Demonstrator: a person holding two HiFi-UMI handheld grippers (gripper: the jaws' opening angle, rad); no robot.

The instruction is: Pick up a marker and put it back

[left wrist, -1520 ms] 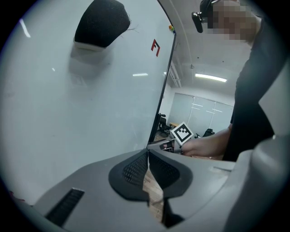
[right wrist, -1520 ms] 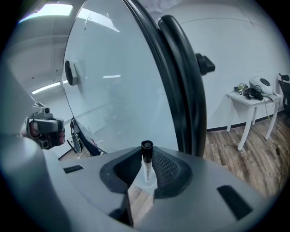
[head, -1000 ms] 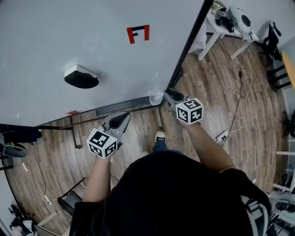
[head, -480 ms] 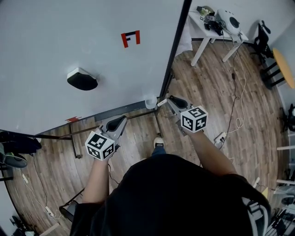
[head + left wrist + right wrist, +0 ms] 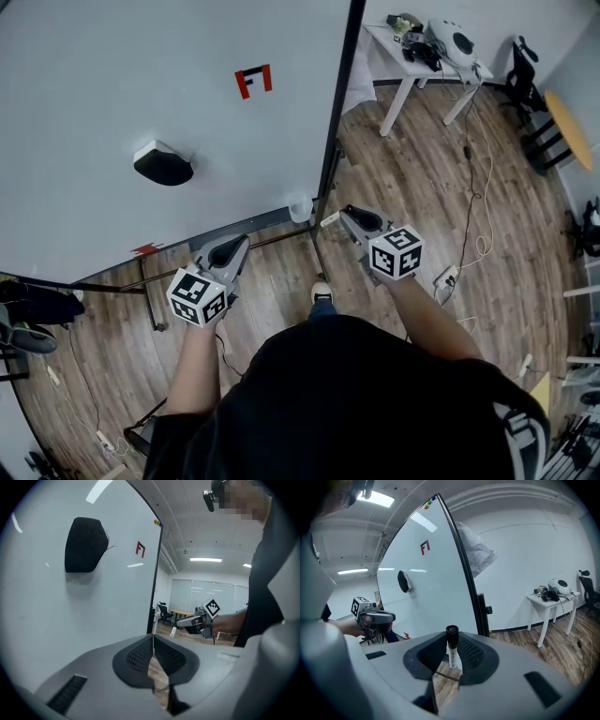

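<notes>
Pinching a white marker by its barrel between the pads of the right gripper, black end uppermost in the right gripper view. Held in the air just off the lower corner of the whiteboard, touching nothing else. Left gripper with jaws pressed together on nothing, lower, before the board's bottom rail.

At that corner, near the marker, a small white cup; impossible to make out any contents.

On the board, a black eraser and a red-and-black mark. Beneath and beyond, wood-plank floor with trailing cables. By the far wall, a white table bearing a white rounded object and dark clutter.
</notes>
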